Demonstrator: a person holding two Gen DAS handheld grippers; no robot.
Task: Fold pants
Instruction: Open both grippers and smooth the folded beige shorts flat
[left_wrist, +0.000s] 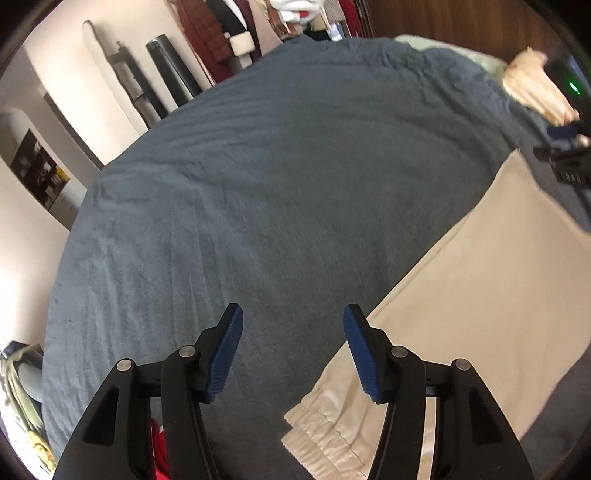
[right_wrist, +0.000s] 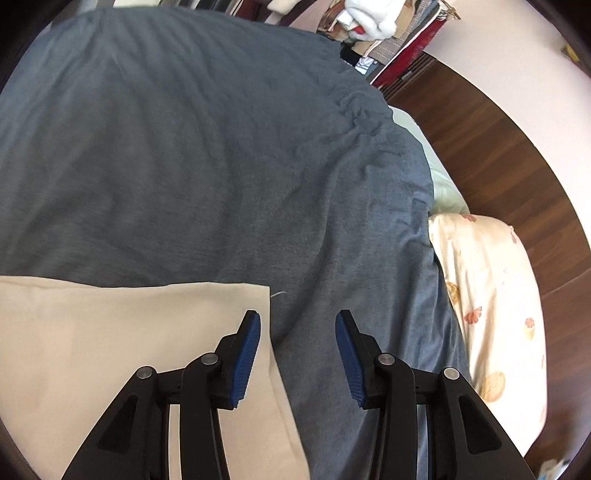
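Pants (left_wrist: 461, 295), one beige pair, lie flat on the grey bed (left_wrist: 240, 184), lower right of the left wrist frame and lower left of the right one. We hold the left gripper (left_wrist: 293, 350) at the waistband and the right gripper (right_wrist: 298, 358) at the hem, both spread wide, holding nothing. We should pinch both ends evenly, lifting together. One floral pillow (right_wrist: 491, 295) sits far right.
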